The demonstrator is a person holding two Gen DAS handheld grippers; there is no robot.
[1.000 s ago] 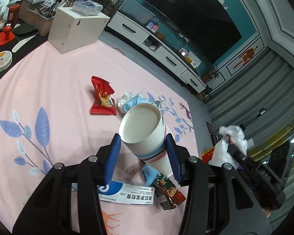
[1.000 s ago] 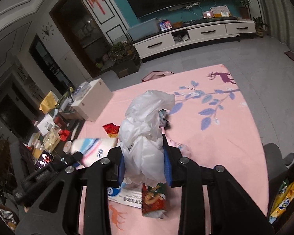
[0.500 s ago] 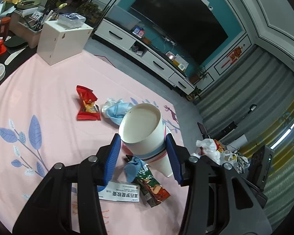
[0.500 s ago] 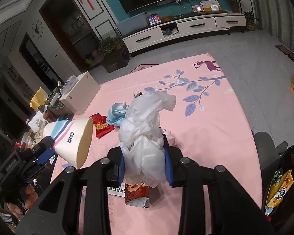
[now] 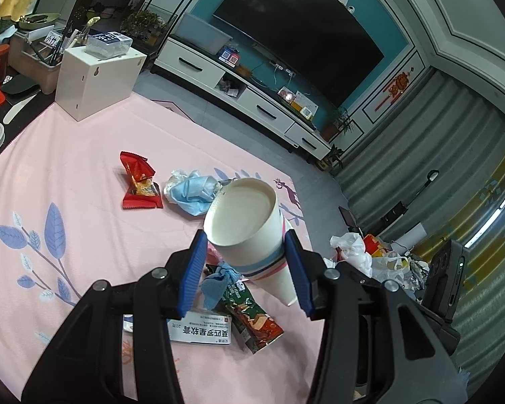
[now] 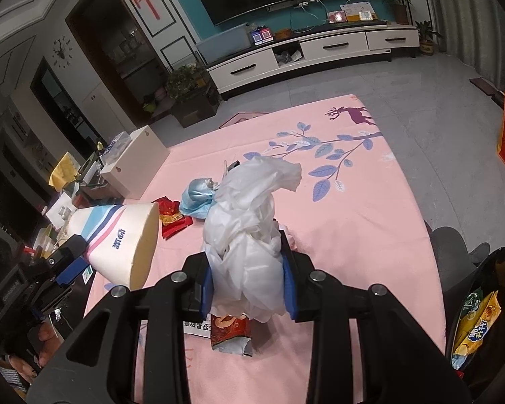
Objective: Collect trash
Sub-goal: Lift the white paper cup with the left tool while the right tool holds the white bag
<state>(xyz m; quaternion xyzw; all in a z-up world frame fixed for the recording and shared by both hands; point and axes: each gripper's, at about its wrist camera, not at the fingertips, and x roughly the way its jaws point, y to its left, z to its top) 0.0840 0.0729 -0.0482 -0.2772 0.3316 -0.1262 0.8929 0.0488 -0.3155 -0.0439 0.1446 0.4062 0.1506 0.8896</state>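
Observation:
My left gripper (image 5: 245,252) is shut on a white paper cup (image 5: 249,222) with blue and pink stripes. It holds the cup tilted above the pink mat (image 5: 84,168), mouth facing away. The right wrist view shows the same cup (image 6: 118,235) at the left, with a hand below it. My right gripper (image 6: 249,276) is shut on a crumpled white plastic bag (image 6: 249,222). Loose on the mat lie a red snack wrapper (image 5: 139,185), a blue face mask (image 5: 192,195), a white medicine box (image 5: 202,331) and a green-brown snack packet (image 5: 252,316).
A white box (image 5: 94,77) stands at the mat's far left corner, with a cluttered dark table beyond it. A black bag holding snack packets (image 6: 471,320) gapes at the lower right. A heap of bags and wrappers (image 5: 370,256) lies right of the mat. A TV cabinet (image 5: 245,91) lines the far wall.
The left gripper has lifted the cup higher over the mat, and it now looms larger in the right wrist view. The right gripper keeps the bag almost still.

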